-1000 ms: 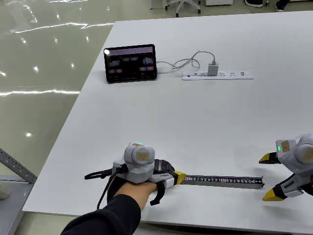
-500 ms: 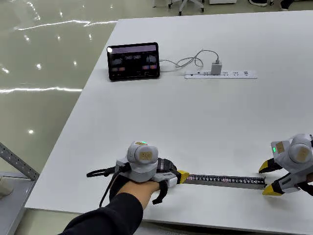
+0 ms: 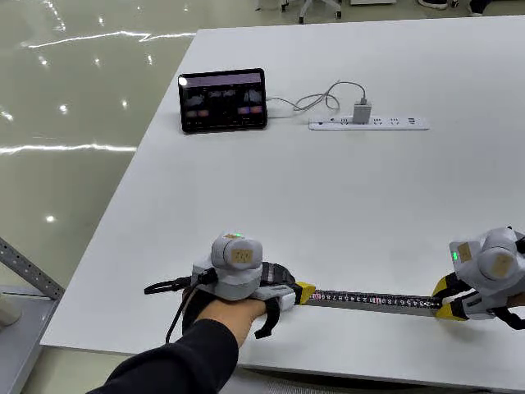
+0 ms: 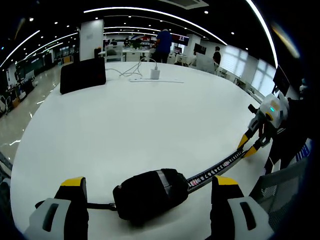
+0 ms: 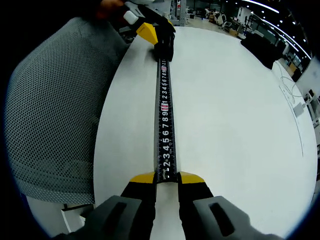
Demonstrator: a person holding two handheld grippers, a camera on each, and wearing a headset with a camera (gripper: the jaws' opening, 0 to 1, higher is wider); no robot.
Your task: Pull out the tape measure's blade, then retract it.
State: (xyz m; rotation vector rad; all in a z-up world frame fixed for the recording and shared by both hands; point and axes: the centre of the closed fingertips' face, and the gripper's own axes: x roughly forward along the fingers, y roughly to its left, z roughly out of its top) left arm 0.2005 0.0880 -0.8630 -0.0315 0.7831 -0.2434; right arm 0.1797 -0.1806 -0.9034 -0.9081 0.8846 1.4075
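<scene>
The black tape measure case (image 3: pixel 276 277) lies near the table's front edge, with its blade (image 3: pixel 369 300) pulled out to the right along the tabletop. My left gripper (image 3: pixel 289 284) straddles the case (image 4: pixel 150 194); its jaws stand wide, with a gap on each side of the case. A black strap trails left from the case. My right gripper (image 3: pixel 442 300) sits at the blade's far end. In the right gripper view its jaws pinch the blade's tip (image 5: pixel 166 176), and the numbered blade (image 5: pixel 165 100) runs away to the case (image 5: pixel 164 49).
A dark tablet (image 3: pixel 223 100) stands at the back of the white table (image 3: pixel 328 205), beside a power strip (image 3: pixel 369 124) with a charger and cable. The table's front edge is close below both grippers. A grey mesh chair back (image 5: pixel 50 110) stands beside the table.
My right gripper has moved left onto the blade's end and gone from open to shut on it. The left gripper and the case have stayed put.
</scene>
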